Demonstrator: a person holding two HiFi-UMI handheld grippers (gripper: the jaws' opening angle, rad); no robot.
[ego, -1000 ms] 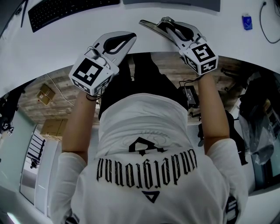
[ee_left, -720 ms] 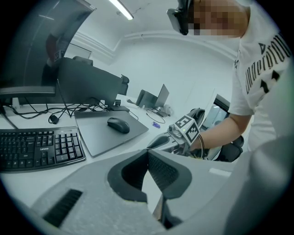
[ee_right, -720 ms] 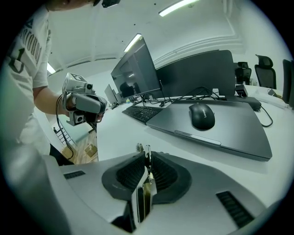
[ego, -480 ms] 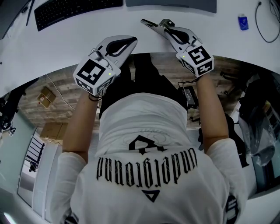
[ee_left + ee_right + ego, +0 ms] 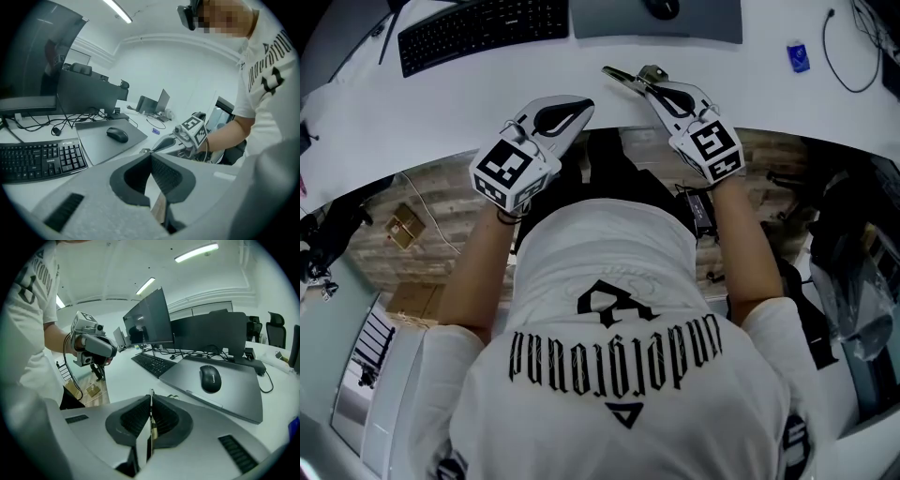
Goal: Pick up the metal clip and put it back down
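Note:
The metal clip [image 5: 624, 75] lies on the white desk [image 5: 441, 103] near its front edge, its thin steel end sticking out left of my right gripper [image 5: 652, 86]. The right gripper's jaws are closing, and in the right gripper view the clip's flat strip [image 5: 151, 422] stands edge-on between the two ribbed pads [image 5: 165, 420], which press on it. My left gripper [image 5: 584, 103] rests at the desk edge to the left, shut, with nothing held; its tips meet in the left gripper view [image 5: 151, 155].
A black keyboard [image 5: 483, 28] lies far left on the desk. A mouse [image 5: 662, 7] sits on a grey pad [image 5: 712, 26] behind the clip. A small blue item [image 5: 799, 56] and a cable [image 5: 848, 66] are at the right. A monitor [image 5: 149, 319] stands behind.
The right gripper's jaws have come together on the clip. Both grippers sit lower in the head view, and more of the desk behind them shows.

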